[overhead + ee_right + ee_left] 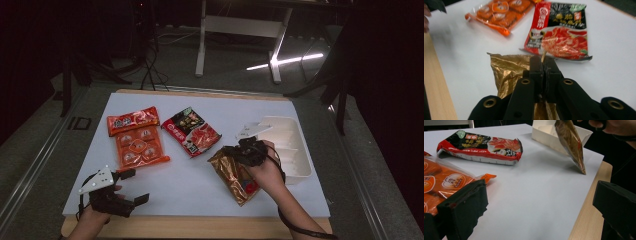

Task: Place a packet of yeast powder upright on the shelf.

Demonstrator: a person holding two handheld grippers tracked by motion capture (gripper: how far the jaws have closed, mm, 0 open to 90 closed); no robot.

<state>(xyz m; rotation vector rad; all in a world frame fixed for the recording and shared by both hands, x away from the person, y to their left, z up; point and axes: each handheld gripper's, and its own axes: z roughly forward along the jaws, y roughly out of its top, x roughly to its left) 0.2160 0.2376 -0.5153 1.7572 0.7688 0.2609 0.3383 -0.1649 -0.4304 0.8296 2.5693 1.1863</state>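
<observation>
While the right gripper (239,150) sits at centre right of the high view, its jaws are clenched on the top edge of a gold snack bag (234,172), whose far corner rests on the white sheet (200,185) and whose body slants up toward the hand. Seen from the right gripper view, the two black jaws meet flat against each other at the middle of the frame, with the crinkled gold foil (506,70) pinched between them and spreading to the lower left. Just right of the bag in the high view stands a white divided tray (292,150), its near rim beside the person's right hand (267,172). At lower left of that view the left gripper (135,186) hovers near the table's wooden edge (200,227), jaws spread wide and holding nothing. Above it lies an orange packet of round sweets (136,142), and at centre a red-and-black pouch (192,131) lies flat.
</observation>
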